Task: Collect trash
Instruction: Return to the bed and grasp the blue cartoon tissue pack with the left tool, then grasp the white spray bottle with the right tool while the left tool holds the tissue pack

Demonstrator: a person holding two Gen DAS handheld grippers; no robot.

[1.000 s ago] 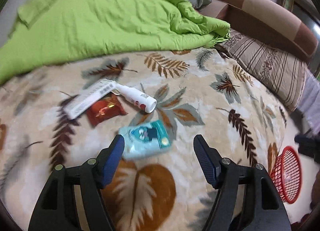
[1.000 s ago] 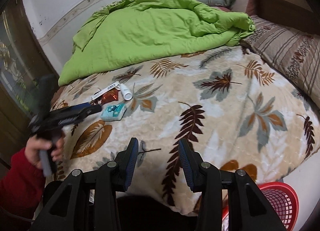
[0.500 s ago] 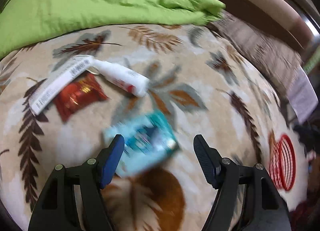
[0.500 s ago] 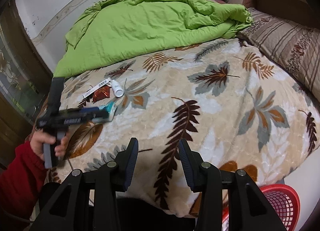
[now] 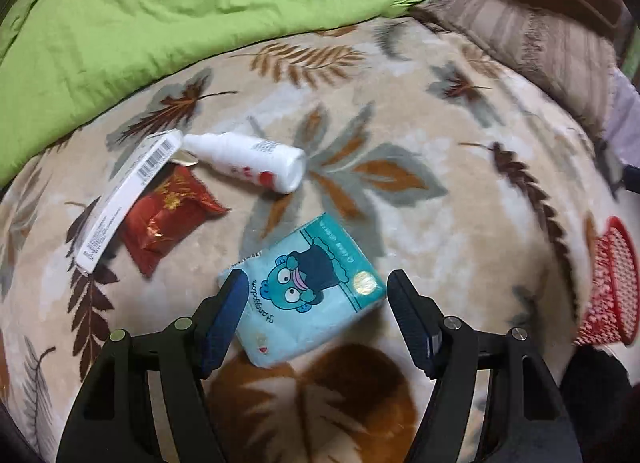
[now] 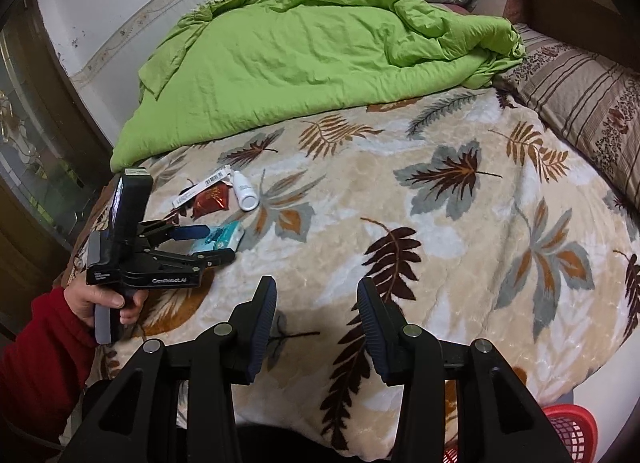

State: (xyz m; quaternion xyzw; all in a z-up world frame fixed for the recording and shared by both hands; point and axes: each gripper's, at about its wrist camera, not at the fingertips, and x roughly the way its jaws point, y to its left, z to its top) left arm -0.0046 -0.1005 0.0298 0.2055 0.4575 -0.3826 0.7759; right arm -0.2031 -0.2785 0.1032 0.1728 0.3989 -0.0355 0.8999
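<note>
A blue tissue pack [image 5: 308,287] with a cartoon face lies on the leaf-patterned blanket [image 5: 460,191]. My left gripper [image 5: 314,291] is open, its two fingers either side of the pack, low over it. Beyond lie a white bottle [image 5: 248,161], a red wrapper [image 5: 168,219] and a white barcoded strip [image 5: 124,199]. In the right wrist view the left gripper [image 6: 208,243] straddles the pack [image 6: 222,239]. My right gripper [image 6: 316,303] is open and empty above the blanket's near edge.
A rumpled green quilt [image 6: 312,51] covers the far half of the bed. A striped pillow [image 6: 580,95] lies at the right. A red mesh basket [image 5: 612,283] stands on the floor beside the bed, also low right in the right wrist view [image 6: 568,435].
My left gripper has moved forward and down until its open fingers straddle the tissue pack. The right gripper has barely moved.
</note>
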